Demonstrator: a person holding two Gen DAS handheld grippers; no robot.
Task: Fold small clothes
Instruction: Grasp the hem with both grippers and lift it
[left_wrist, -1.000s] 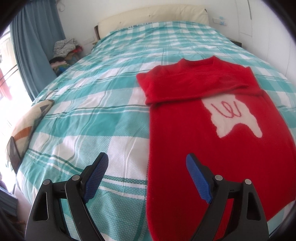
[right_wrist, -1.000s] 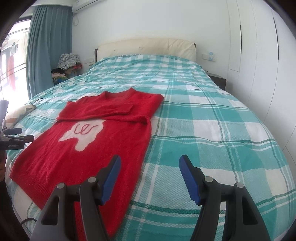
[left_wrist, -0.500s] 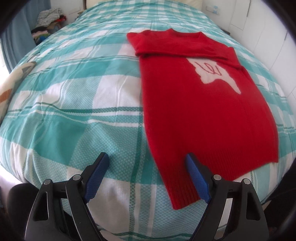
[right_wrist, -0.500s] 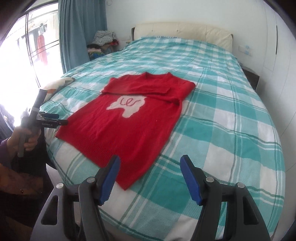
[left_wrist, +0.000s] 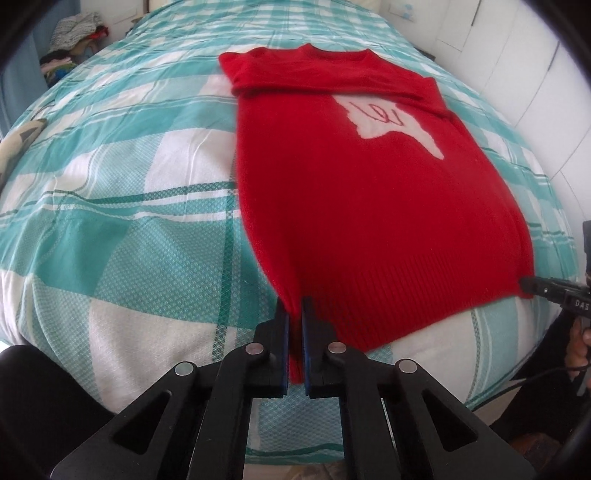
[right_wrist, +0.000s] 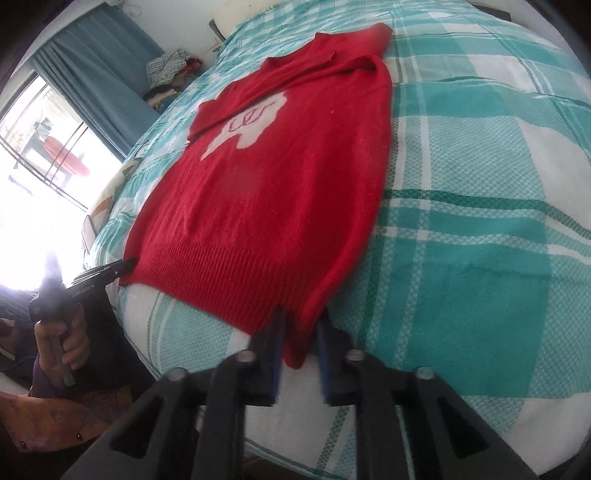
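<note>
A red knit sweater (left_wrist: 362, 206) with a white patch on the chest lies flat on the bed, sleeves folded across the chest, ribbed hem toward me. It also shows in the right wrist view (right_wrist: 280, 184). My left gripper (left_wrist: 294, 314) is shut on the hem's left corner. My right gripper (right_wrist: 299, 317) is shut on the hem's right corner. Each gripper shows in the other's view, the right one (left_wrist: 535, 286) at the far hem corner and the left one (right_wrist: 118, 271) likewise.
The bed has a teal and white checked cover (left_wrist: 140, 206). A pile of clothes (left_wrist: 74, 33) sits by the blue curtain (right_wrist: 103, 77) at the back left. A pillow (left_wrist: 18, 144) lies at the bed's left edge. White wardrobe doors (left_wrist: 535, 55) stand on the right.
Both grippers have dropped to the sweater's hem and closed on its two corners. Before, both were open above the bed.
</note>
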